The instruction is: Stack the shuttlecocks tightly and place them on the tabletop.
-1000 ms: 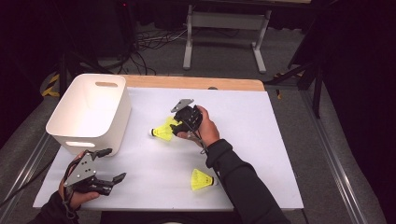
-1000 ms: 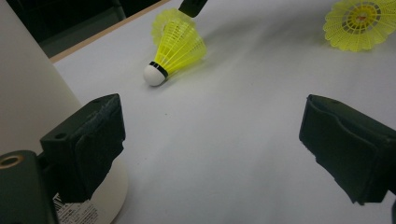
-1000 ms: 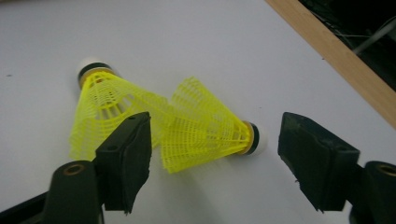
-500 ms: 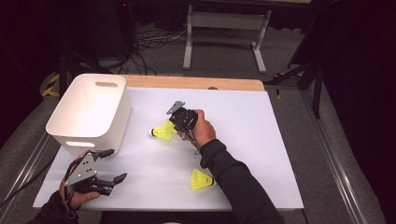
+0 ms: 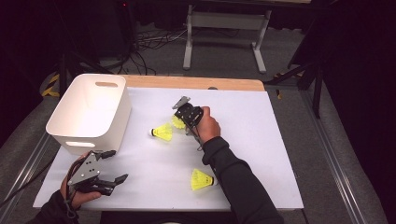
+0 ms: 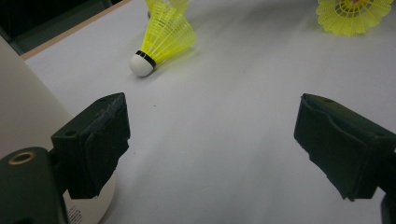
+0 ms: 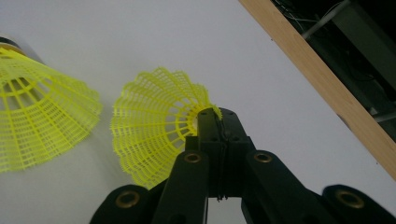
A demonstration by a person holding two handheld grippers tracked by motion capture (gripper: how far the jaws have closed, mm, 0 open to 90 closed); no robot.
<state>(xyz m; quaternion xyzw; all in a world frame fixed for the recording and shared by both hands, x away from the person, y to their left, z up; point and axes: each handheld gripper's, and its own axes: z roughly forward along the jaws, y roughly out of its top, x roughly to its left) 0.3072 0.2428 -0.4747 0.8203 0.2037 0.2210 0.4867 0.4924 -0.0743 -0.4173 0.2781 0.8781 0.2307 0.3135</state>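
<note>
**Right tongs clamped on the skirt of a yellow shuttlecock**

High view. We see the right gripper (image 5: 181,117) near the middle of the white-covered table (image 5: 280,154), towards its far edge, tilted down onto a yellow plastic mesh shuttlecock (image 5: 177,122). A second yellow plastic shuttlecock with a white cork tip (image 5: 161,132) lies just beside it, on the side of the white plastic bin with handle slots (image 5: 91,112), which stands at the far left corner. A third yellow shuttlecock (image 5: 201,179) lies near the front edge, beside the right sleeve (image 5: 238,182). The left gripper (image 5: 114,165) rests at the front left corner, its jaws apart.

Left gripper view. We look between the two black jaws, standing wide with nothing between them. The white-tipped shuttlecock (image 6: 163,44) lies on its side ahead; the bin wall (image 6: 23,107) rises at the left.

Right gripper view. Having just been closing, the jaws are now pressed together on the rim of the mesh skirt of the held shuttlecock (image 7: 154,126). The neighbouring shuttlecock (image 7: 42,121) lies close to the left, apart from it. The table's wooden far edge (image 7: 322,84) runs behind.
</note>
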